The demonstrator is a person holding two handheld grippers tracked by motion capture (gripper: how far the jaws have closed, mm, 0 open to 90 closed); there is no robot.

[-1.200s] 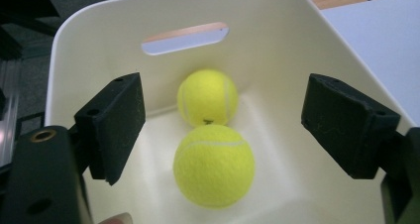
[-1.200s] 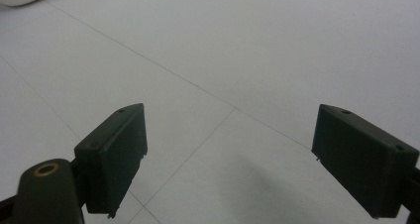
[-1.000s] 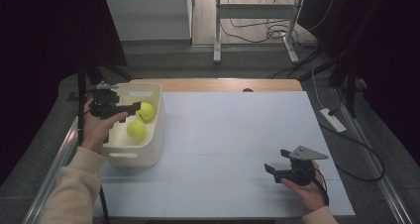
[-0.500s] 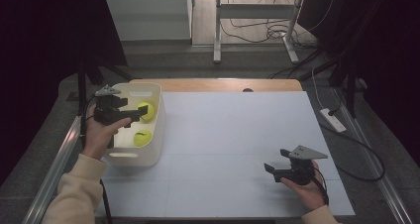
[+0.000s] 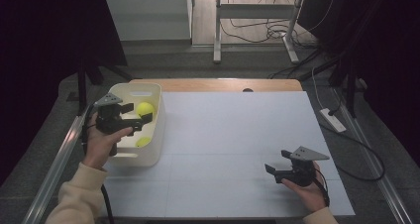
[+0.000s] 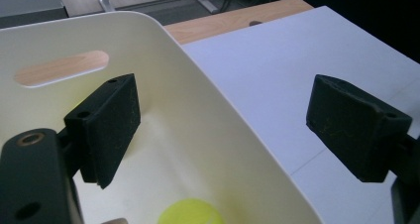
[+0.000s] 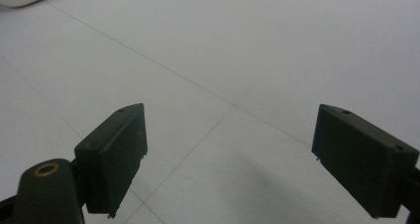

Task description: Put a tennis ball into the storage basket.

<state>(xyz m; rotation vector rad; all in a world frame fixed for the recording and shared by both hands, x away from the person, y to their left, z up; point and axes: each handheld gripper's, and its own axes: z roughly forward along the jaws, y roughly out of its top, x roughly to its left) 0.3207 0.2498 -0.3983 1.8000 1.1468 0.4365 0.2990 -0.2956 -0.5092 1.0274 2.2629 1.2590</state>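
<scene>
A cream plastic bin stands at the table's left with two yellow-green tennis balls in it, one near the far end and one nearer. My left gripper hovers over the bin, open; its jaws have just been closing a little with nothing gripped. In the left gripper view the left gripper straddles the bin's wall, and a ball lies below. My right gripper rests open at the front right, and in its own view the right gripper has bare mat between its jaws.
A white mat covers most of the table, with a strip of wood at the far edge. A white power strip and cables lie on the floor to the right. Metal rails run along both sides.
My left gripper has drawn back a little toward the person over the bin. One ball has moved toward the bin's near end. The right gripper has stayed still.
</scene>
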